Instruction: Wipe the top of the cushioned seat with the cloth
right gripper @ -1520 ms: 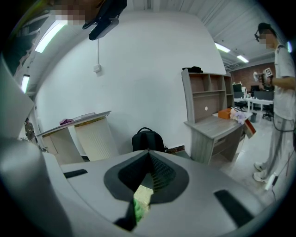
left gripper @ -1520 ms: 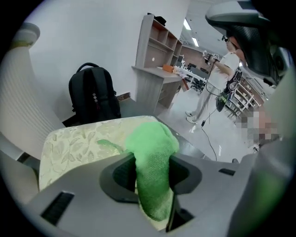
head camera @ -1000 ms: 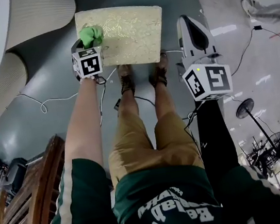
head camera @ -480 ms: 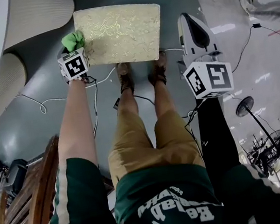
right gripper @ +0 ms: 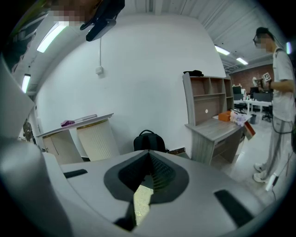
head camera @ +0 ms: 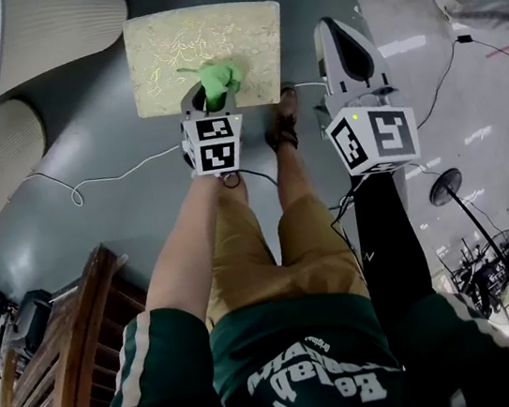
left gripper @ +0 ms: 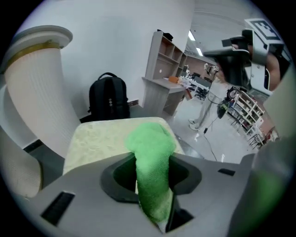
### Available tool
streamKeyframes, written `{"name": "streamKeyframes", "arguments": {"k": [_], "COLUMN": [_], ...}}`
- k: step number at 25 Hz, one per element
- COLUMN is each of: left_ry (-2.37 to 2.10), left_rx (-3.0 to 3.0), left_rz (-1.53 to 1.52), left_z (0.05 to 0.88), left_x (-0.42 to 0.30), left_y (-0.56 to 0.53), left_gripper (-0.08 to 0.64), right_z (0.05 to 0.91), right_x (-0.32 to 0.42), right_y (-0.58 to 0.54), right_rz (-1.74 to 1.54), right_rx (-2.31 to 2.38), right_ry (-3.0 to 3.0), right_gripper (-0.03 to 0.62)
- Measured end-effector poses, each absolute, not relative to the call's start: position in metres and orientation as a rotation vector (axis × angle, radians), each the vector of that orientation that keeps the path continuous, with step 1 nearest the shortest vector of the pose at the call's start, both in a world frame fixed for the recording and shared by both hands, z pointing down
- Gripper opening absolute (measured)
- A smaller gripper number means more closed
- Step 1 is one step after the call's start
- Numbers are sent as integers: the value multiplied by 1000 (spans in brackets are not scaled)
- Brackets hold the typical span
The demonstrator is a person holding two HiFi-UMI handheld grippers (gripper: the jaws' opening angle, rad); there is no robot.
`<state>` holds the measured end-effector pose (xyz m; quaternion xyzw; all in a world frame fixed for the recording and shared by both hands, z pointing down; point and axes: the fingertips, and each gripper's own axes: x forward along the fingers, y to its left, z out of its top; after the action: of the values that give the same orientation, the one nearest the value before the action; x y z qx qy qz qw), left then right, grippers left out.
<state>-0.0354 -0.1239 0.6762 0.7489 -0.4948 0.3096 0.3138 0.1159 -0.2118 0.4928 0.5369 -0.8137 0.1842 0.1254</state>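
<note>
The cushioned seat (head camera: 166, 54) is a pale square pad with a gold pattern, low on the grey floor ahead of my feet. A bright green cloth (head camera: 218, 79) rests on its front middle, and my left gripper (head camera: 215, 95) is shut on it. In the left gripper view the cloth (left gripper: 151, 162) bulges out between the jaws of the left gripper (left gripper: 151, 159), over the seat (left gripper: 95, 139). My right gripper (head camera: 346, 47) hangs beside the seat's right edge, over the floor. Its jaws look shut with nothing in them in the right gripper view (right gripper: 149, 159), where a sliver of the seat (right gripper: 140, 204) shows.
White ribbed curved walls (head camera: 53, 29) stand left of the seat. Loose cables (head camera: 90, 182) lie on the floor, and wooden furniture (head camera: 71, 367) sits at the lower left. A black backpack (left gripper: 107, 99) and a desk with shelves (left gripper: 159, 90) stand behind the seat. A round-based stand (head camera: 445, 193) is at the right.
My left gripper has carried the cloth from the seat's front left corner rightwards to the front middle. The right gripper has stayed about where it was.
</note>
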Motion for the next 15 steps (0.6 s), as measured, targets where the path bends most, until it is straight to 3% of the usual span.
{"name": "streamKeyframes", "arguments": {"k": [7,15], "left_ry": [-1073,-1068], "left_rx": [2016,1911], "left_rz": [839,891], "left_z": [701,734], "left_x": [76,73], "left_y": [-91,-77], "left_gripper": [152,146], "right_z": [496,498], "right_x": [124,131], "right_y": [-207,-198], "right_rz": [549,564], "right_rx": [1564,1548], "right_ry": [-2371,-2371], "right_gripper": [8,8]}}
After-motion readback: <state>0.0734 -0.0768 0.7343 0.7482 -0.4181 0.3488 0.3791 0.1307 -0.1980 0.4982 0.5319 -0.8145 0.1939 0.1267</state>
